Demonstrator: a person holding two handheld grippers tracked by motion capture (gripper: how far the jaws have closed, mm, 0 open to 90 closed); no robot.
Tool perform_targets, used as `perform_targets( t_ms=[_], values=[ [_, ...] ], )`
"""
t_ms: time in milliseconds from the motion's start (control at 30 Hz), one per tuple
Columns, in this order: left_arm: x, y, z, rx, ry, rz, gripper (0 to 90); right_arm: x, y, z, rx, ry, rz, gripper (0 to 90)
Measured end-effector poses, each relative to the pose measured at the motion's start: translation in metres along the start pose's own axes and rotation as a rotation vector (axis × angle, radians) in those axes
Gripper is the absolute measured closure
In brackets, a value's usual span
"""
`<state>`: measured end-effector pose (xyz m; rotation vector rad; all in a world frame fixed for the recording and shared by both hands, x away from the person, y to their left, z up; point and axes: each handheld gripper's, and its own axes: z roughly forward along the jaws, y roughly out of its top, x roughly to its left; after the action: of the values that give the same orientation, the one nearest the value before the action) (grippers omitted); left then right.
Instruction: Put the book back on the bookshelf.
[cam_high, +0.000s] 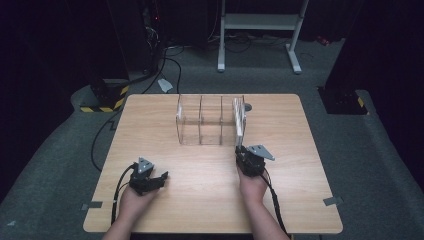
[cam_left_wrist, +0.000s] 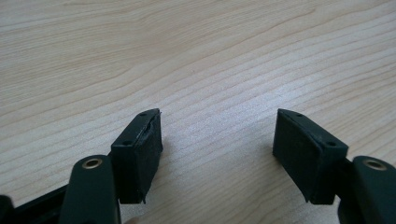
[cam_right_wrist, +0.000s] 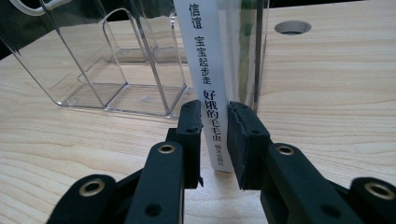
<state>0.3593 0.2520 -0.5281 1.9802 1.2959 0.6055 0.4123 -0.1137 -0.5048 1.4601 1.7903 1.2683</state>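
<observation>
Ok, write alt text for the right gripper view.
Two black jaws of the right gripper clamp the white spine of a thin book standing upright in the end slot of a clear acrylic organizer, on a light wooden table.

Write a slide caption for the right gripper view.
Right gripper clamps a white book by its spine at the clear organizer.

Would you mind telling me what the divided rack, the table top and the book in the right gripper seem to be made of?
Rack: clear rigid plastic, probably acrylic; you see the table through its glossy walls. Table top: pale wood or wood-look laminate, matt, with printed-looking grain. Book: paper or card, its smooth white spine bearing black print, between the right gripper's jaws.
</observation>
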Motion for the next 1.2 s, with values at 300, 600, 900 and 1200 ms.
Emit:
perform_targets(
  t_ms=[300,600,900,1200],
  values=[
    [0.000,0.000,0.000,0.000,0.000,0.000,32.8,0.000,-0.001,0.003,0.012,0.007,0.011,70.6],
    [0.000,0.000,0.000,0.001,-0.002,0.001,32.7,-0.003,0.004,0.004,0.016,0.003,0.021,70.6],
    [0.000,0.000,0.000,0.001,-0.002,0.001,32.8,-0.002,0.003,0.004,0.021,0.020,0.078,70.7],
    [0.000,0.000,0.000,0.001,-0.002,0.001,32.8,-0.003,0.012,-0.008,-0.027,0.026,0.017,66.4]
  ],
)
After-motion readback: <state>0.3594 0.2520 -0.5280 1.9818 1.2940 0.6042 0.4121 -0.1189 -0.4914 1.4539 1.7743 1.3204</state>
